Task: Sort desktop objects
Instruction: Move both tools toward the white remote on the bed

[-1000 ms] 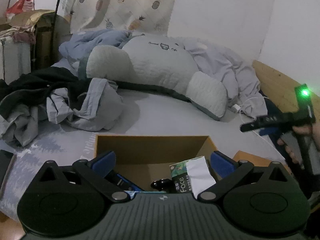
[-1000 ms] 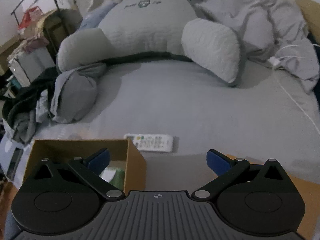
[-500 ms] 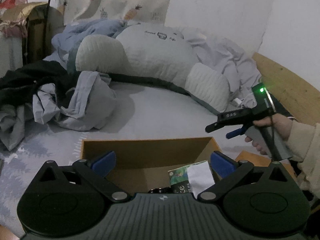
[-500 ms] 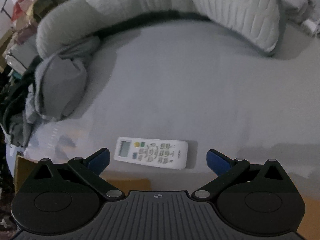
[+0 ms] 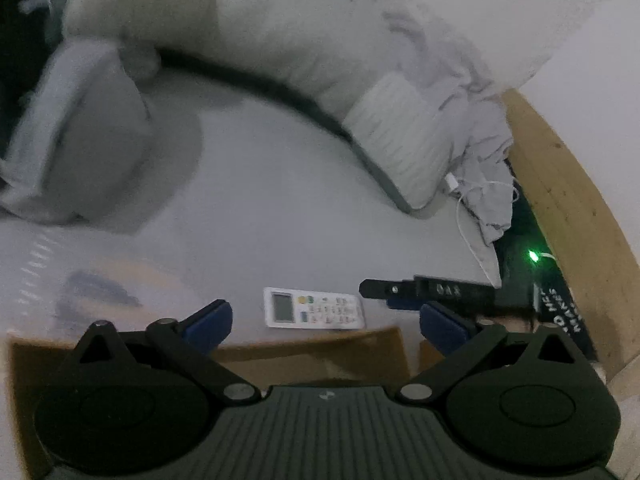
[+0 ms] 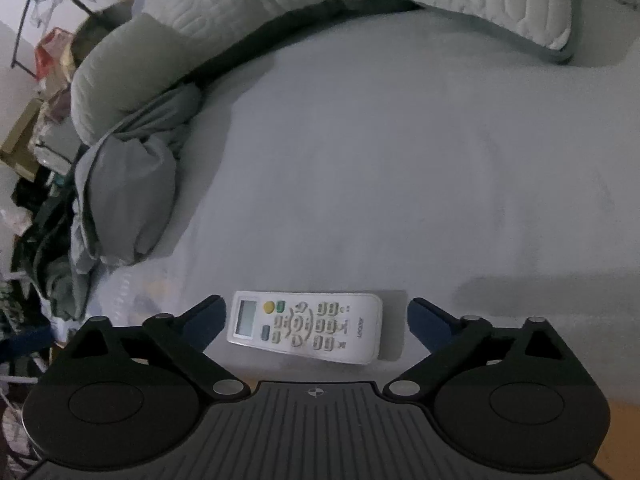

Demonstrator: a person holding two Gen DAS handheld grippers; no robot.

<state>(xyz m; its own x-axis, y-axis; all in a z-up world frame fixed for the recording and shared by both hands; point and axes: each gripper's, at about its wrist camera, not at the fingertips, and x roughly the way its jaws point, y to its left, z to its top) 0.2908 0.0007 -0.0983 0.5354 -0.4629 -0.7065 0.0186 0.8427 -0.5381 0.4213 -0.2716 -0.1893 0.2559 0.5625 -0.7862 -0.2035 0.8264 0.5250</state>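
Nearest in the right wrist view, the right gripper (image 6: 314, 322) has its two blue-padded fingers spread wide, one at each short end of the white remote control (image 6: 305, 327), which sits between them at about six o'clock in the frame. Neither pad touches it. The tongs are wide apart and hold nothing; a straddle like this reads as lining up for a lengthwise grasp, since the remote lies flat and face up on the grey bedsheet (image 6: 380, 168), its display toward nine o'clock.

In the left wrist view, the left gripper (image 5: 324, 322) also stands agape and empty, hovering over the near part of a brown cardboard box (image 5: 312, 354) whose rim runs across at six o'clock. What the box contains cannot be made out here. The remote lies on the sheet just beyond that rim, outside the box, with the right gripper's black body reaching toward it from three o'clock. The box sitting so close probably serves as the bin for sorted items, though whether the remote is bound for it or has come out of it cannot be settled from this scene.

Farther off, toward twelve o'clock, a long pale bolster pillow (image 6: 248, 20) curves across the bed, with crumpled grey bedding (image 6: 128, 184) at nine o'clock and a white charging cable (image 5: 466, 204) near the wooden bed frame (image 5: 568, 200) at two o'clock.

Counted: one remote, one box, two grippers, one pillow, one cable.
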